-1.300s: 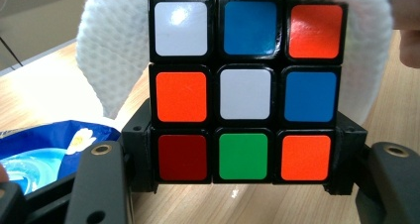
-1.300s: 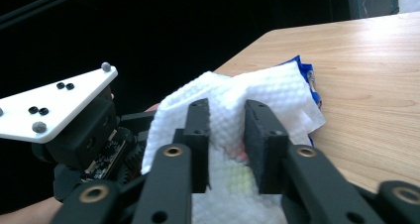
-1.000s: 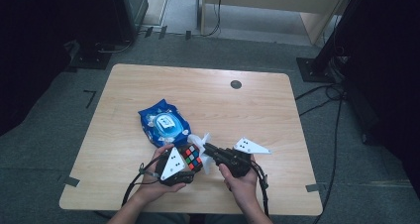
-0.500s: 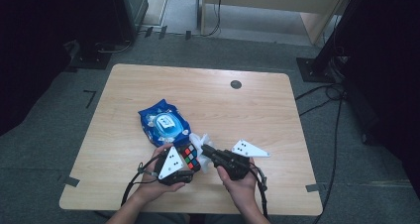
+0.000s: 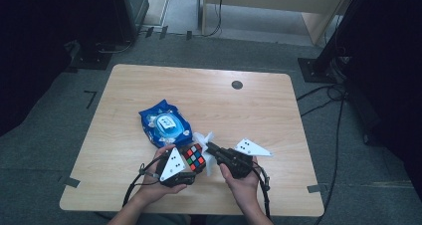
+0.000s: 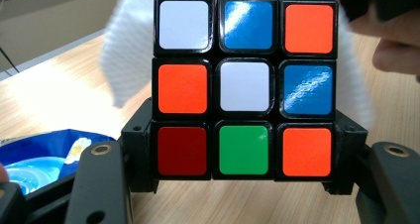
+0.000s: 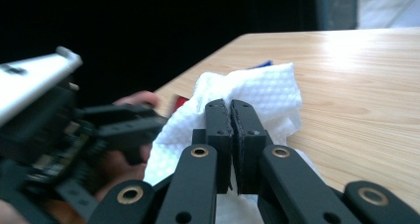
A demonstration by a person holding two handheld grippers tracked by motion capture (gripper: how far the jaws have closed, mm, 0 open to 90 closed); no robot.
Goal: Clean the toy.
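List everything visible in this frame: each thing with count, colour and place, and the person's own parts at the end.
puzzle cube: one, black with white, blue, orange, red and green squares, clamped between the left gripper's jaws near the table's front edge.
wipe: one, white, pinched in the right gripper, touching the cube's far side.
wipes pack: one, blue, lying on the table just beyond the cube.
table: one, light wood, on grey floor.
round cap: one, dark, set in the table top near its far edge.
left gripper: one, black with a grey plate, in the left hand.
right gripper: one, black with a grey plate, in the right hand.
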